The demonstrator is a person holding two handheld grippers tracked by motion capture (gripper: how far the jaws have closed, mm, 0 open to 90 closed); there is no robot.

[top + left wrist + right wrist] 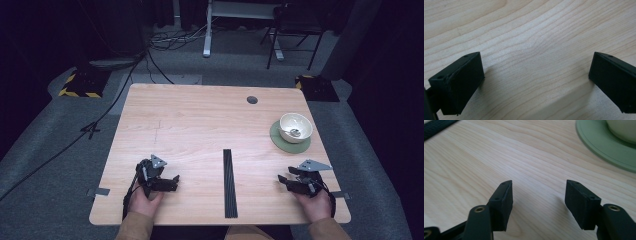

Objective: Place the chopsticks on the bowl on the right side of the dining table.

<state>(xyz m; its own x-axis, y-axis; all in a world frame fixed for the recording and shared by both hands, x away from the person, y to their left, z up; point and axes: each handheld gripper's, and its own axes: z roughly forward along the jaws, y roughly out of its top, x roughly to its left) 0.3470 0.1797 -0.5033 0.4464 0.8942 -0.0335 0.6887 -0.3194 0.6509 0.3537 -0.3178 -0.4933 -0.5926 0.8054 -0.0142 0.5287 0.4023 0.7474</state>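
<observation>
Your worktop (200,125) is a pale wood slab, and most of its surface lies bare in the high view. A black strip (229,182) lies flat on it near the middle of the near edge, running from near to far, between your two hands. Far right on the worktop sits a green saucer (282,142), and a cream bowl (295,127) stands upright on it with something small and shiny inside that is too small to make out. A dark round hole (252,100) marks the far side of the worktop, left of the bowl.

Your left hand-held gripper (172,181) rests low at the near left, well apart from the strip, pointing right toward it. In the left gripper view its jaws are spread wide with only bare wood between them.

Your right hand-held gripper (283,181) sits at the near right, pointing left, with the saucer just beyond it on the far side. In the right gripper view its jaws stand apart with nothing between them, close over the wood; the saucer's rim (604,147) shows at the upper right, and the end of the strip (436,127) at the upper left.
</observation>
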